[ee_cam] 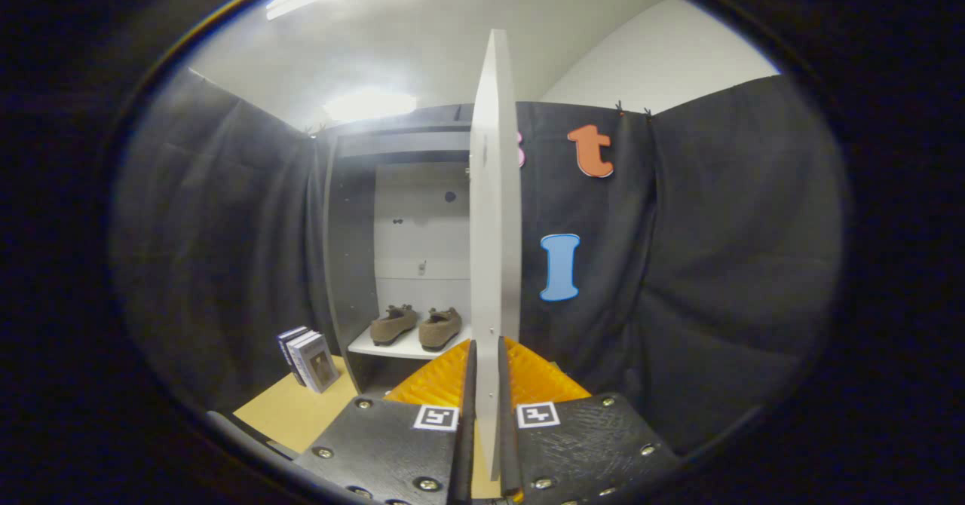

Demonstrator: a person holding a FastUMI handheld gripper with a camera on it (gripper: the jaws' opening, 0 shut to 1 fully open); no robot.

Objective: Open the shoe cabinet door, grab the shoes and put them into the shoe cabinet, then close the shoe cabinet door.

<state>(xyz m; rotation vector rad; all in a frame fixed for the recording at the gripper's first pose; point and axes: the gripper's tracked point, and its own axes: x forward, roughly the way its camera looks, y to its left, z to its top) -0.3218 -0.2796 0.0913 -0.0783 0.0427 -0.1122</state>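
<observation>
Gripper fingers are pinching the free edge of the white cabinet door, nearly closed, one finger on each face. Door is standing wide open, seen edge-on. Pair of brown shoes is already sitting side by side on the white shelf inside the shoe cabinet. So opening & loading look done; only closing is left, prob. swinging the door shut now. Books are leaning on the bench beside the cabinet.
</observation>
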